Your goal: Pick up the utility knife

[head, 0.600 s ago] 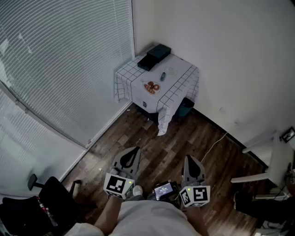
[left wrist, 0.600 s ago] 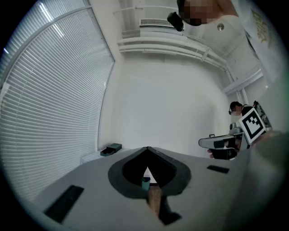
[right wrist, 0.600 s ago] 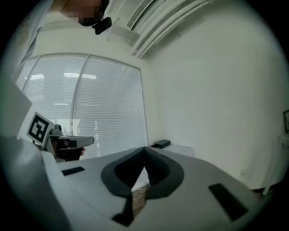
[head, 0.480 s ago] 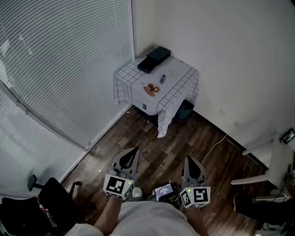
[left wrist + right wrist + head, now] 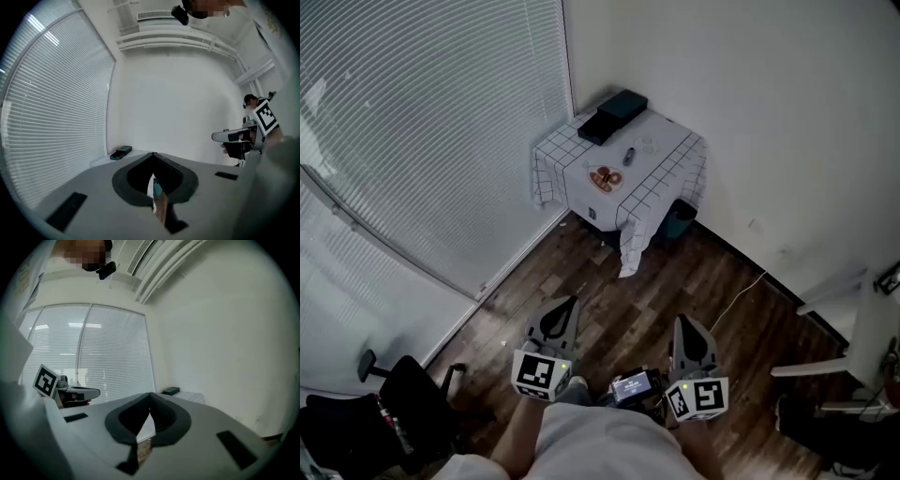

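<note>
A small table (image 5: pixel 661 178) under a checked cloth stands in the far corner of the room. On it lies a small dark object (image 5: pixel 629 156) that may be the utility knife; it is too small to tell. Both grippers are held low in front of the person, far from the table. The left gripper (image 5: pixel 573 300) is shut with nothing in it, its jaws meeting at the tip (image 5: pixel 152 153). The right gripper (image 5: pixel 682 320) also has its jaws closed together at the tip (image 5: pixel 150 393) and holds nothing.
Two dark boxes (image 5: pixel 612 114) and an orange-brown item (image 5: pixel 607 178) share the table. A teal bin (image 5: pixel 680 217) sits under it. Blinds (image 5: pixel 422 122) cover the left wall. An office chair (image 5: pixel 394 417) stands bottom left, white furniture (image 5: pixel 853 337) at the right, and a cable (image 5: pixel 736 295) lies on the wood floor.
</note>
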